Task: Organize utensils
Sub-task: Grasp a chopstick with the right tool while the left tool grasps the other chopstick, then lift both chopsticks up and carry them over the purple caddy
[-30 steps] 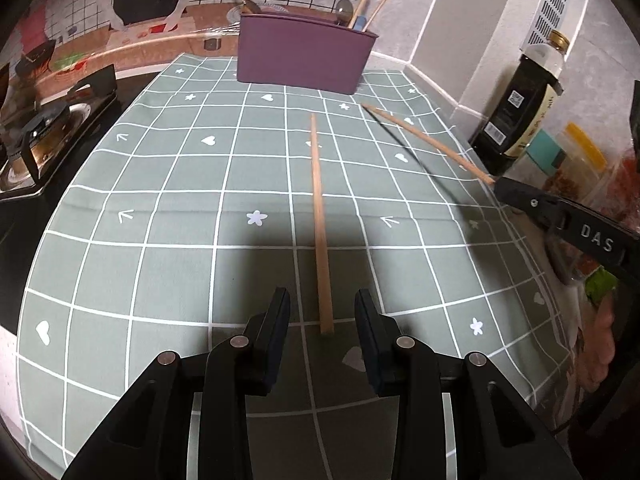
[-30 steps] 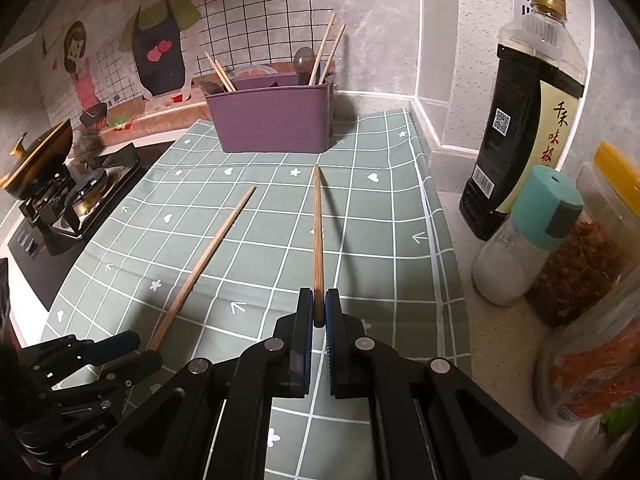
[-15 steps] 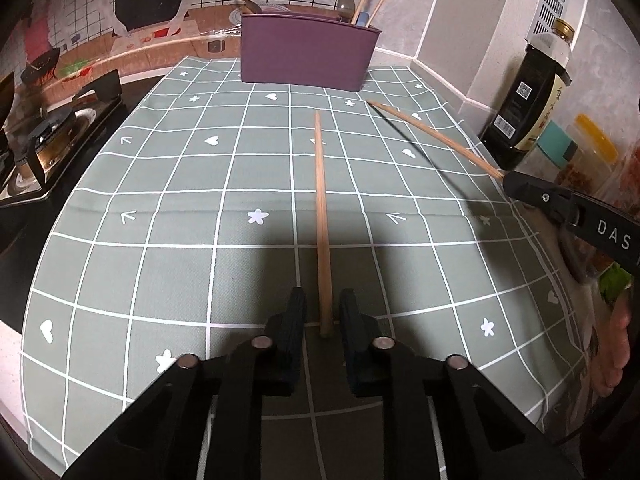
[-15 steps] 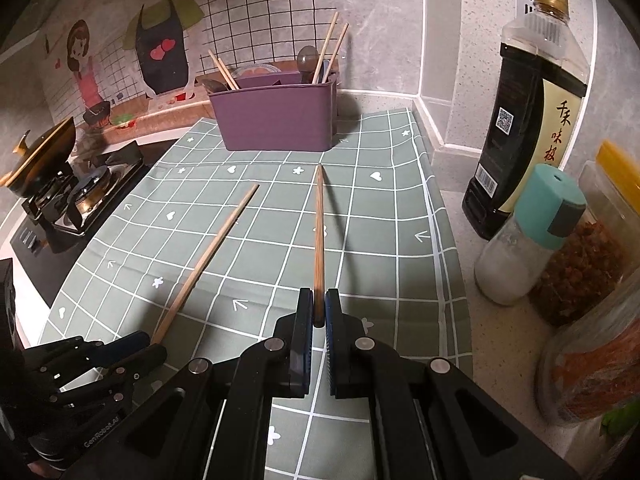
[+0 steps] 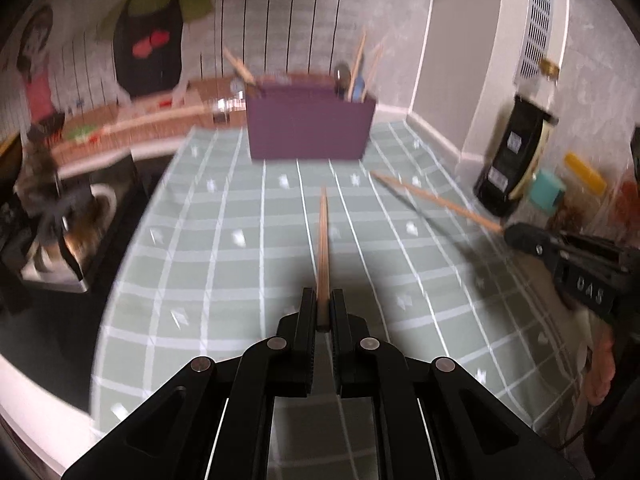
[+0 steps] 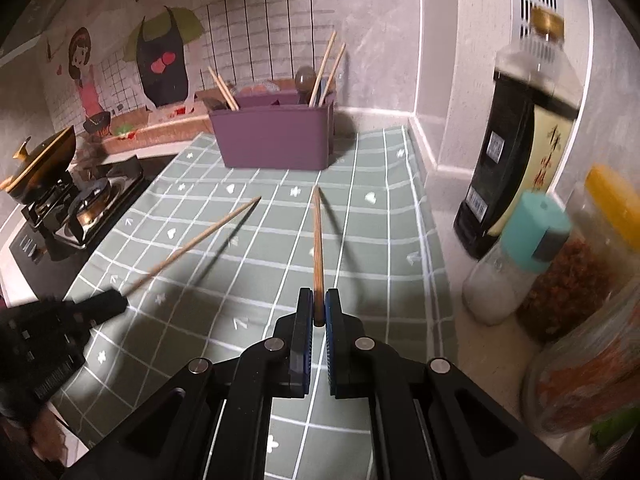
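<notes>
Kitchen counter | I am pinching one chopstick (image 5: 322, 248) in my left gripper (image 5: 323, 312) | my right gripper (image 6: 318, 312) is clamping another chopstick (image 6: 317, 248), both pointing toward the purple organizer (image 6: 276, 136) over the green cloth (image 6: 376, 240).

soy sauce bottle (image 6: 520, 152) | salt shaker (image 6: 516, 256) | gas stove (image 6: 76, 208)

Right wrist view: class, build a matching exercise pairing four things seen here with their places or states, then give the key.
Things:
1. Purple plastic utensil box
2. Wooden chopstick in right claw
3. Dark sauce bottle
4. Gas stove

Places or states:
A. left of the green cloth
B. clamped at one end
C. right, by the wall
D. far end of cloth, holding utensils

Pairs: 1-D, 2-B, 3-C, 4-A
</notes>
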The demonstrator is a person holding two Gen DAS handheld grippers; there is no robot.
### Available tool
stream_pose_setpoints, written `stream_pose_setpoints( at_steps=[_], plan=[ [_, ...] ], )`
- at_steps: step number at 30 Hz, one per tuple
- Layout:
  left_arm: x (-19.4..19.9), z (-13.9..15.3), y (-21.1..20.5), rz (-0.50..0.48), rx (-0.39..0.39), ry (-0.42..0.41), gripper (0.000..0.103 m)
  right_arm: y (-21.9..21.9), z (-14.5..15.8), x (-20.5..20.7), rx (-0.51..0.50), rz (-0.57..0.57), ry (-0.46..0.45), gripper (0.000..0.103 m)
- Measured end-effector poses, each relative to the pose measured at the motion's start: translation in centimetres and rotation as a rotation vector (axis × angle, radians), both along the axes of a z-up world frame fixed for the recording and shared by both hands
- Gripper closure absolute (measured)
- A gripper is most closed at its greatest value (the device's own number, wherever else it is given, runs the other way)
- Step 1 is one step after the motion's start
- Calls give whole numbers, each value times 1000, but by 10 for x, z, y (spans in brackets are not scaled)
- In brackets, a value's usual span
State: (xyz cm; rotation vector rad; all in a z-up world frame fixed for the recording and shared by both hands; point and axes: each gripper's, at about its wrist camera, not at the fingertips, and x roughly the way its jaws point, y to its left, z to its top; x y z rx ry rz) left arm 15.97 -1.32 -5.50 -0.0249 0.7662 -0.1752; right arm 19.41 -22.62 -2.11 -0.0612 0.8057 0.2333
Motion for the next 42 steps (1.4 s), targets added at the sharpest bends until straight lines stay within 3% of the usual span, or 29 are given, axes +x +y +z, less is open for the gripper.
stream_pose_setpoints(
  at_steps=[6, 13, 20, 23, 28, 31, 34, 42],
  plan=[
    [29, 58, 17, -35, 4, -106, 96, 8, 42, 11, -22, -15, -96, 97],
    [75, 127, 42, -63, -83, -207, 96, 24, 110, 44, -66, -34, -251, 97],
    [122, 218, 69, -103, -192, -278, 96, 43, 200, 86, -55, -2, -338, 97],
    [140, 266, 76, -133, -192, -301, 96, 53, 247, 100, -68, 21, -388, 97],
    [173, 311, 81, -137, -171, -338, 96, 65, 307, 132, -63, 24, -438, 97],
    [196, 313, 88, -128, -188, -347, 96, 66, 319, 159, -22, 6, -447, 97],
    [225, 299, 93, -119, -201, -306, 96, 70, 312, 181, 7, 14, -449, 97],
    [288, 230, 82, -94, -119, -198, 96, 78, 242, 251, 74, 16, -342, 97]
  ],
)
